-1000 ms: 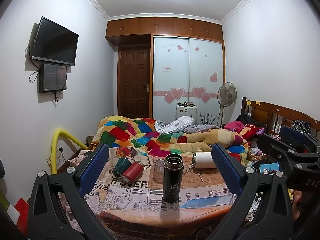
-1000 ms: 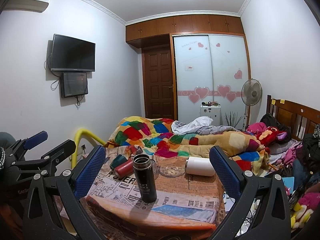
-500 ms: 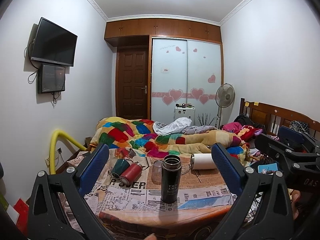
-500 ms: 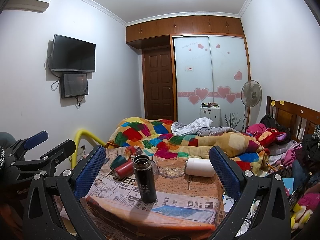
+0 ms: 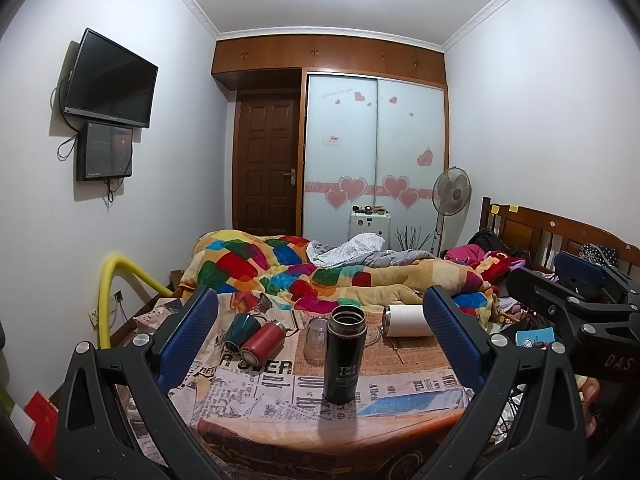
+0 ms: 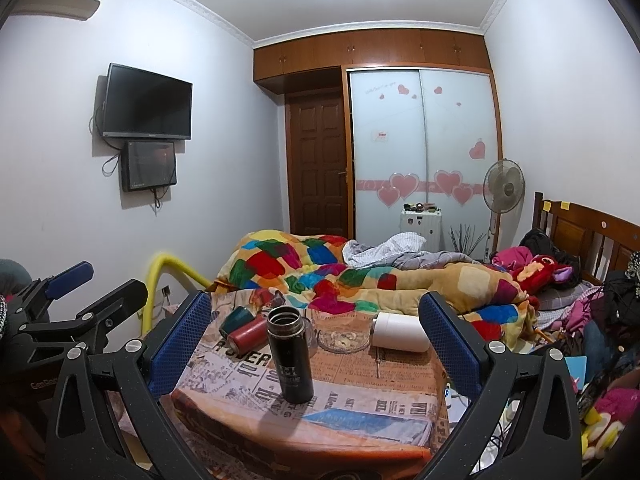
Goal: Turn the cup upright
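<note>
A black flask [image 5: 344, 354] stands upright, mouth open, near the front of a newspaper-covered table [image 5: 280, 384]; it also shows in the right wrist view [image 6: 290, 354]. A white cup [image 5: 405, 320] [image 6: 400, 332] lies on its side at the back right. A red bottle [image 5: 262, 342] [image 6: 247, 333] and a dark green cup [image 5: 239, 328] [image 6: 235, 319] lie on their sides at the back left. My left gripper [image 5: 320, 344] is open and empty, held back from the table. My right gripper [image 6: 316, 344] is open and empty, also held back.
A clear glass [image 5: 316, 338] stands behind the flask, and a glass dish [image 6: 344, 338] sits beside it. A bed with a patchwork quilt [image 5: 288, 268] lies beyond the table. A yellow tube [image 5: 110, 292] stands at the left.
Both views shifted only slightly. The objects on the table have not moved and both grippers stay open.
</note>
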A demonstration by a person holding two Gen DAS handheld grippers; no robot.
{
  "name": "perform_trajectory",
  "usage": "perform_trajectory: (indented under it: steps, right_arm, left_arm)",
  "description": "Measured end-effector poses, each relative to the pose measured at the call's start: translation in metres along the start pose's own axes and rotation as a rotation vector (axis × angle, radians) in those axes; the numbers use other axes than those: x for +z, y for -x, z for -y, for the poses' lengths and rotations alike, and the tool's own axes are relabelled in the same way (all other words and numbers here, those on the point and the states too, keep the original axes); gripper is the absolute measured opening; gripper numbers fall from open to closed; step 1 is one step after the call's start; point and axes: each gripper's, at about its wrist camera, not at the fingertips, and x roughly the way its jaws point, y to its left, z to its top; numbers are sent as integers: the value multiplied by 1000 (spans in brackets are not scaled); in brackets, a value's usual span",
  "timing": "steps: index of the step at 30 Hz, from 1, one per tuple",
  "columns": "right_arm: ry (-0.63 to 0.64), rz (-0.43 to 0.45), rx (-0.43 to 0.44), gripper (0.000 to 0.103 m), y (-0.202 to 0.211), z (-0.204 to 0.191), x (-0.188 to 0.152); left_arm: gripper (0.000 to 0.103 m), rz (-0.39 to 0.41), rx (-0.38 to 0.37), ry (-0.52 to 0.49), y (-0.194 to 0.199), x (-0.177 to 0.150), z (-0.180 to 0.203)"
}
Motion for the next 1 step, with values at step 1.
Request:
perform_trajectory:
  steps: [1]
  right_arm:
    - [2, -3, 2, 103, -1, -1, 0]
  left_arm:
    - [103, -2, 3, 3, -1, -1, -1]
